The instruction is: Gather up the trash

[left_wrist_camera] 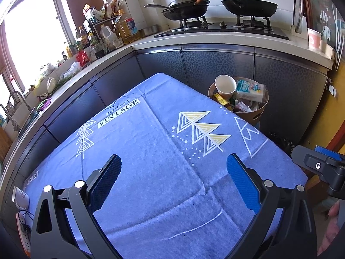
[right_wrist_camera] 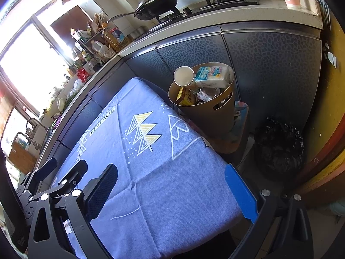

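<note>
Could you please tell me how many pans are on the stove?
2: a lidded pan on the left burner, an open pan on the right burner. None seems hidden.

Daylight floods through the large kitchen window (left_wrist_camera: 32, 43), blown out to white glare; both fisheye views bend strongly and darken at their edges.
</note>
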A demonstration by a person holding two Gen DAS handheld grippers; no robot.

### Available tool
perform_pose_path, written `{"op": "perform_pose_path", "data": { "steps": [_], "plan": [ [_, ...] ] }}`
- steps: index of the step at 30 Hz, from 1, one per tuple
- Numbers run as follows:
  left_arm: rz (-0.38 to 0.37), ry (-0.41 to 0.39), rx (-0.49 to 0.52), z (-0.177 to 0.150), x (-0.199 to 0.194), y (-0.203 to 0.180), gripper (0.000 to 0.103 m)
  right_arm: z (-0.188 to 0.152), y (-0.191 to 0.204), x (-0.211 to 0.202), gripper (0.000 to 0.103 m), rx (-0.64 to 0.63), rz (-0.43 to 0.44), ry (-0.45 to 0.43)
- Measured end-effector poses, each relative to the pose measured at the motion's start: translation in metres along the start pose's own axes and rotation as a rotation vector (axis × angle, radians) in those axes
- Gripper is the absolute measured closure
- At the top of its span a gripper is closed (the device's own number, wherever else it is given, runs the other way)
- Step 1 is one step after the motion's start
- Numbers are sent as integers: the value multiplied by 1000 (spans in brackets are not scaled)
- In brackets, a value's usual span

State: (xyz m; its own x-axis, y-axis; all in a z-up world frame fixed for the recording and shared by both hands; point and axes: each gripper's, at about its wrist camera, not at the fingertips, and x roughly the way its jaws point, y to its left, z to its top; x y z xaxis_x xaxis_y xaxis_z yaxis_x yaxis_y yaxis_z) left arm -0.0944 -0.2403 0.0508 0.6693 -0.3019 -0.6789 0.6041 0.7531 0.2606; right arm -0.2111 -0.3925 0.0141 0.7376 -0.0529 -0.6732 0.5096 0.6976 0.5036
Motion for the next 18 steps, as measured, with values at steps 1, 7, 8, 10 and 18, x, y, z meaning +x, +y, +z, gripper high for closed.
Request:
{"op": "perform_pose_path", "data": {
  "steps": [1, 7, 8, 10, 18],
  "plan": [
    [-1, 2, 0, 0, 0, 0, 6, 0, 0, 0, 4, 0, 0, 0],
    [4, 10, 1, -1, 2, 0, 6, 0, -1, 2, 4, 2, 1, 3],
    [6, 12, 2, -1, 3, -1, 6, 0, -1, 2, 4, 3, 1, 3],
    [9, 16, 4, -2, 4, -1, 6, -2, -1, 3, 4, 4, 1, 4],
    [15, 18, 9, -4, 4, -2, 6, -5, -2, 5, 4, 7, 4, 10]
  ]
}}
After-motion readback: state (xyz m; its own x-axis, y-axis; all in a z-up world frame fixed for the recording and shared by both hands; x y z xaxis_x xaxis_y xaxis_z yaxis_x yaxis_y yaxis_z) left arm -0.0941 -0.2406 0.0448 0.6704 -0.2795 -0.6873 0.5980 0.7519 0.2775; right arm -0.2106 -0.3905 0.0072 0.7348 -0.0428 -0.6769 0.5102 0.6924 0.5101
